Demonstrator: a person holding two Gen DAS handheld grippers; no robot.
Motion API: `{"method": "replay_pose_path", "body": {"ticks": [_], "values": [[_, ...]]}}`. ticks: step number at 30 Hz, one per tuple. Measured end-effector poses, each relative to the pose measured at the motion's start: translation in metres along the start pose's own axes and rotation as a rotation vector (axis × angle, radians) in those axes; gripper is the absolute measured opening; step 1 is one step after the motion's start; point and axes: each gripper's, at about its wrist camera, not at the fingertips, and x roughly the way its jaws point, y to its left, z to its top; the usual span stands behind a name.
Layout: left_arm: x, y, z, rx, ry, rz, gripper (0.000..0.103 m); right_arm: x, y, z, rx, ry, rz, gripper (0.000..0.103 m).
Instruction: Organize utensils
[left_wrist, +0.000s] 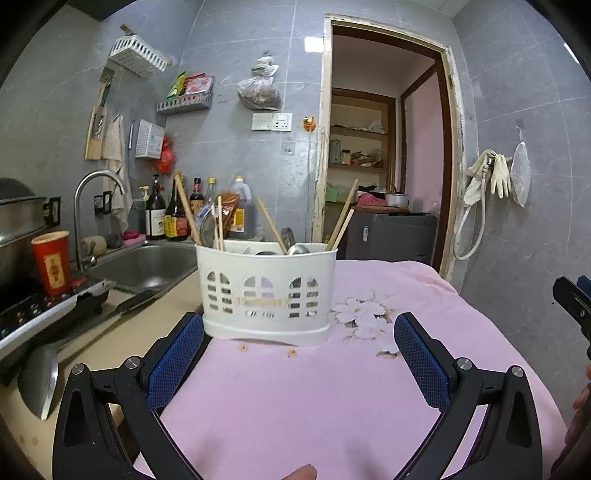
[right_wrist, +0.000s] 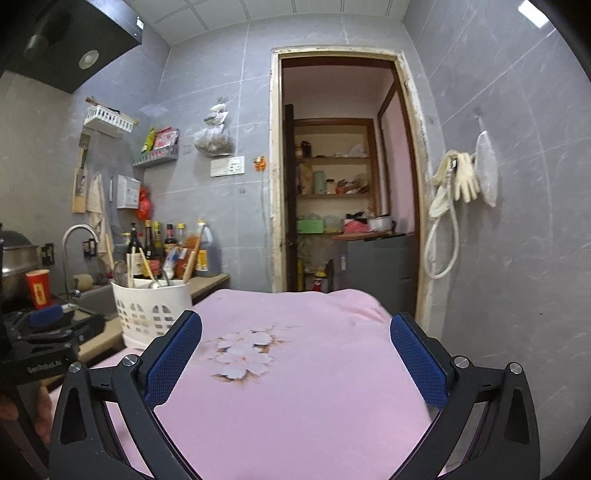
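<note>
Both grippers, left gripper (left_wrist: 299, 347) and right gripper (right_wrist: 295, 345), gape wide, empty. Only left view shows metal spoons (left_wrist: 297, 249) inside white slotted plastic caddy (left_wrist: 266, 291); right view shows caddy far left.

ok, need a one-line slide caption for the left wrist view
Left gripper open before a white utensil caddy of chopsticks and spoons on a pink floral cloth.

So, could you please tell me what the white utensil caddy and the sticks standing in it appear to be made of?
The white slotted utensil caddy looks like moulded plastic: matte, smooth, with arched cut-out windows. The pale tan chopsticks look like bare wood or bamboo, dull and unvarnished; which one cannot be told.
</note>
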Motion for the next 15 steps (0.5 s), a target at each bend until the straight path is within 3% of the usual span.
{"method": "replay_pose_path", "body": {"ticks": [15], "values": [[-0.014, 0.000, -0.010, 0.010, -0.020, 0.055, 0.101, -0.007, 0.008, -0.014, -0.039, -0.016, -0.077, 0.103]]}}
